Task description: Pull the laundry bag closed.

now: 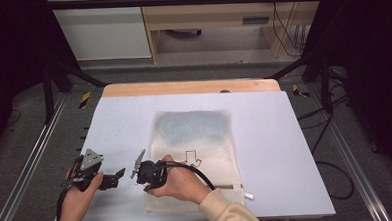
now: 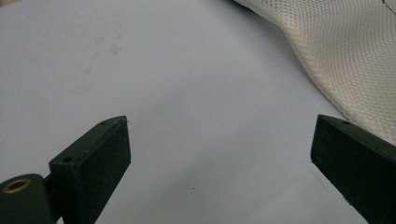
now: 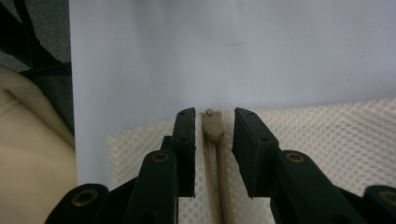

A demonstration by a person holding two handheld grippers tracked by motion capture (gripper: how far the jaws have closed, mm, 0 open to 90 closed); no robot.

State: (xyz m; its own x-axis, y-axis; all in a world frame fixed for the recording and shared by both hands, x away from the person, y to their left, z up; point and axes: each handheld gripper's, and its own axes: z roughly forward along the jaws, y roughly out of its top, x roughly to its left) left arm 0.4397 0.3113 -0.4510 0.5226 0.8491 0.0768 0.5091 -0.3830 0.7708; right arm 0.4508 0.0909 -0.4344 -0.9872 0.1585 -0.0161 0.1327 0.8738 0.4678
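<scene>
Straddling the beige zipper end [image 3: 213,127] of a white mesh bag [image 1: 196,155] near the front edge of the white table [image 1: 285,136], with the right claw [image 3: 213,122] part open, one jaw on each side of the zipper track and neither pad visibly touching it. Waiting just left of the bag with the left claw [image 2: 219,149] spread wide over bare tabletop, gripping nothing, only the mesh edge showing beside its right jaw. Lying flat with something bluish showing through the far half of the bag and a white tab [image 1: 247,195] poking out at the near right corner. Risking, on closing, a pinch of loose mesh along with the zipper end, since the netting sits right under both pads. Risking too a slide of the whole bag across the smooth table on any pull, with nothing pinning the fabric and the other claw standing clear of it
</scene>
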